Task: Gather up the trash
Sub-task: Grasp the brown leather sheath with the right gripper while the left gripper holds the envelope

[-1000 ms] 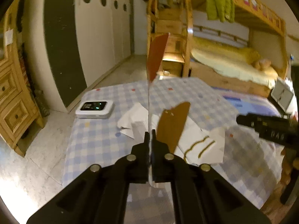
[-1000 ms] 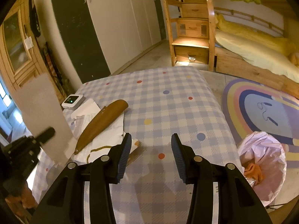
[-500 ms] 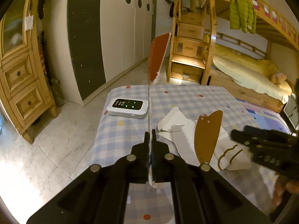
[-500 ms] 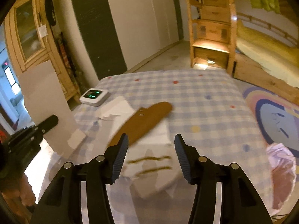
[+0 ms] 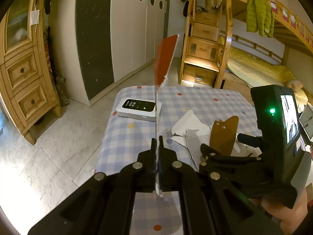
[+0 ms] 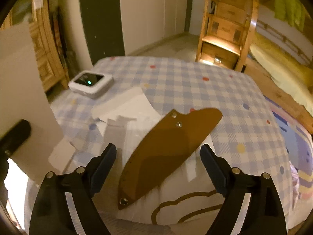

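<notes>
My left gripper [image 5: 156, 143] is shut on a thin stiff card [image 5: 165, 58] that stands upright, edge-on, with a red face at its top. In the right wrist view that card [image 6: 21, 74] fills the left side as a pale sheet. A brown leaf-shaped piece with metal rivets [image 6: 172, 141] lies on torn white paper [image 6: 125, 105] on the checked tablecloth [image 6: 195, 90]. My right gripper [image 6: 158, 150] hovers just over it, jaws opening wide. The brown piece lies between the pads, which do not touch it. Beneath it lies a white sheet with brown curled lines [image 6: 185, 205].
A white device with a dark lit screen [image 5: 138, 107] sits near the table's far left corner. A wooden cabinet [image 5: 23, 74] stands left of the table, wardrobes and a bunk bed [image 5: 254, 62] behind. A sliver of a pink bag [image 6: 294, 176] shows beyond the table's right edge.
My right gripper has moved left and down over the brown piece, and its jaws have spread wider. The left gripper has shifted a little, still holding the card.
</notes>
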Demonstrator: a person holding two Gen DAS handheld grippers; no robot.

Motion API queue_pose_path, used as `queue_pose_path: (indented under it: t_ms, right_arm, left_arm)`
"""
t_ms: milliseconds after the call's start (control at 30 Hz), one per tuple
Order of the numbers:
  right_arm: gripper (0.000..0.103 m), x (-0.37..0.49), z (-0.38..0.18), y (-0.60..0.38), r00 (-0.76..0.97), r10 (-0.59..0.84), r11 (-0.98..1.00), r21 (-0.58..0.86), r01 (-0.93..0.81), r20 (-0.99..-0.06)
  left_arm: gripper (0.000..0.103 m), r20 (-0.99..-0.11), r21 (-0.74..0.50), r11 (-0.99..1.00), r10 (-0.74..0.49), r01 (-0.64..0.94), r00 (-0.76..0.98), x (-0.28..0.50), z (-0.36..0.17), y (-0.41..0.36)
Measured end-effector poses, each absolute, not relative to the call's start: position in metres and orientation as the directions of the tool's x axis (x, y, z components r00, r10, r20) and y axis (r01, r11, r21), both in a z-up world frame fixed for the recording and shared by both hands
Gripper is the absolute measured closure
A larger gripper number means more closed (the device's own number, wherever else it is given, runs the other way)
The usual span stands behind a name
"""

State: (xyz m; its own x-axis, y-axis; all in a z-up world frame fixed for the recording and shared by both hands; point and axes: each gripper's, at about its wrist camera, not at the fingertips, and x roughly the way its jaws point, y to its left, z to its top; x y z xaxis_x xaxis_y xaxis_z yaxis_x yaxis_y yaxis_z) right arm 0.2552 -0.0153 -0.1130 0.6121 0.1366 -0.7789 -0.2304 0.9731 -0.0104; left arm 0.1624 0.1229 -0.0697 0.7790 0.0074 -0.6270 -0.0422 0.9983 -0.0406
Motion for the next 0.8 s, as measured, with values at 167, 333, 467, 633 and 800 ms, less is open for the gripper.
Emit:
queue_pose_path:
  t_ms: [167, 333, 467, 633, 800]
  right_arm:
    - [0.02, 0.245, -0.112, -0.038, 0.62, 0.073, 0.978, -0.066, -0.199, -0.781]
    - [0.033, 0.237, -0.109, -0.066, 0.626, 0.072, 0.982, -0.055, -0.18, -0.776]
    - [0.033, 0.239, -0.102, -0.074, 0.63, 0.179, 0.967, 0.016, -0.256, -0.756]
    - [0.032, 0.253, -0.107, -0.064, 0.615, 0.173, 0.953, -0.026, -0.302, -0.769]
    - [0.033, 0.259, -0.114, -0.045, 0.624, 0.12, 0.94, -0.113, -0.321, -0.772]
  left_arm:
    - [0.103, -0.627, -0.036, 0.999, -0.002, -0.026, 0.779, 0.161, -0.069, 0.118]
    - [0.103, -0.628, -0.053, 0.999, -0.027, -0.009, 0.778, 0.161, -0.069, 0.111]
    - [0.103, -0.632, -0.047, 0.999, -0.042, 0.015, 0.774, 0.163, -0.069, 0.099]
    - [0.103, -0.634, -0.028, 0.999, -0.037, 0.024, 0.772, 0.163, -0.07, 0.091]
    - [0.103, -0.64, -0.033, 0.999, -0.035, 0.019, 0.768, 0.164, -0.071, 0.094]
